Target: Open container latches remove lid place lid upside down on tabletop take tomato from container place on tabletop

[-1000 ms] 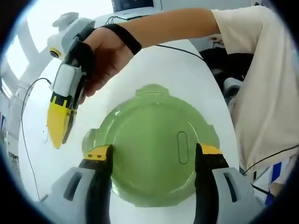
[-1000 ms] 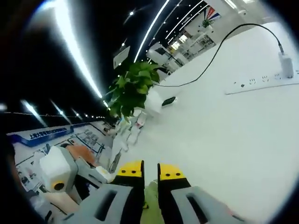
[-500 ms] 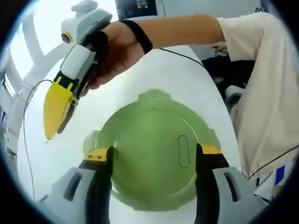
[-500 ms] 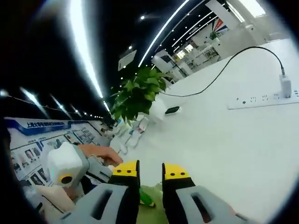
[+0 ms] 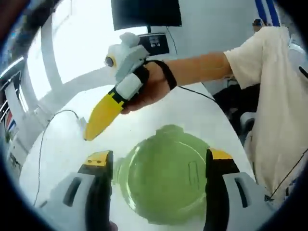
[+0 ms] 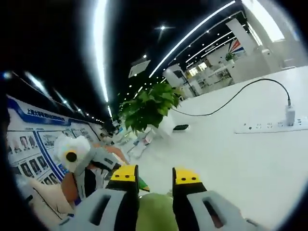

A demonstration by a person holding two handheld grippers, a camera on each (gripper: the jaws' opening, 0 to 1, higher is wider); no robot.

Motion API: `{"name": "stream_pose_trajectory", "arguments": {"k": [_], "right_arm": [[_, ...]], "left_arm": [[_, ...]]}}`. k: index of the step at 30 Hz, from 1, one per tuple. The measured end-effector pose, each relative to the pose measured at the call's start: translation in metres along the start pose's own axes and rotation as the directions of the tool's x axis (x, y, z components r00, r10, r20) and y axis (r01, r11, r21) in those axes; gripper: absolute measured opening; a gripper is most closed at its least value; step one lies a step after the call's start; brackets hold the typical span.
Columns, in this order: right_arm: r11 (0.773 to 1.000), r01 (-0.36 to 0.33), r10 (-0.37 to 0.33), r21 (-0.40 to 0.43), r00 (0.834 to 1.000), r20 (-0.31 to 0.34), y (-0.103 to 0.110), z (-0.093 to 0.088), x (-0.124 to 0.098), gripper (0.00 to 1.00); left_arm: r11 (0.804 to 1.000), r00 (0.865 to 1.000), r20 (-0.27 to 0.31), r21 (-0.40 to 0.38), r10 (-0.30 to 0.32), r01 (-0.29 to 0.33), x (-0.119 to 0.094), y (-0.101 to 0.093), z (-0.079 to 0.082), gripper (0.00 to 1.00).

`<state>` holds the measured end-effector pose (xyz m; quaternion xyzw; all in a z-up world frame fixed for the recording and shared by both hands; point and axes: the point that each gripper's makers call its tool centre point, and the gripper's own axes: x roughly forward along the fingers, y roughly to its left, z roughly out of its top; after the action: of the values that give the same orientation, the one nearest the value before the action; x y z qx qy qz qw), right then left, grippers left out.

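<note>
The green lidded container sits on the white desk between the left gripper fingers, spread wide. The right gripper hovers above, fingers parted. Work each latch squarely, steadying the base.

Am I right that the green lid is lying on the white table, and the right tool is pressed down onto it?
Not quite. The green lid does lie on the white table, but the right tool is raised above the table beside the lid, not pressed onto it. The left gripper view shows this.
</note>
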<state>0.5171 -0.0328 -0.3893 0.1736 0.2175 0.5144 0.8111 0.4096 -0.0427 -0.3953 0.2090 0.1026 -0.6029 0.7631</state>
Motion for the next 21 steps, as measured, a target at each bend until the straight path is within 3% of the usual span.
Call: {"name": "stream_pose_trajectory", "arguments": {"k": [3,8,12,15,19,21], "right_arm": [[0.999,0.015,-0.014,-0.043,0.999,0.036,0.018,0.002,-0.009,0.26],[0.986,0.075,-0.059,-0.151,0.992,0.11,0.031,0.019,-0.021,0.35],[0.957,0.154,-0.112,-0.245,0.978,0.178,0.043,0.028,-0.039,0.38],[0.948,0.183,-0.125,-0.26,0.967,0.224,0.044,0.036,-0.051,0.44],[0.911,0.259,-0.172,-0.32,0.945,0.276,0.042,0.044,-0.068,0.49],[0.911,0.267,-0.176,-0.313,0.941,0.289,0.044,0.044,-0.077,0.51]], "left_arm": [[0.998,0.996,0.067,-0.003,0.057,-0.057,-0.01,0.007,0.012,0.7],[0.988,0.984,0.097,0.019,0.148,-0.151,-0.027,0.017,0.015,0.69],[0.961,0.95,0.158,0.025,0.268,-0.275,-0.044,0.029,0.024,0.66],[0.933,0.911,0.209,-0.008,0.354,-0.361,-0.059,0.037,0.032,0.66],[0.898,0.866,0.254,-0.02,0.43,-0.44,-0.077,0.047,0.039,0.67],[0.875,0.839,0.281,-0.003,0.466,-0.484,-0.088,0.049,0.044,0.67]]}}
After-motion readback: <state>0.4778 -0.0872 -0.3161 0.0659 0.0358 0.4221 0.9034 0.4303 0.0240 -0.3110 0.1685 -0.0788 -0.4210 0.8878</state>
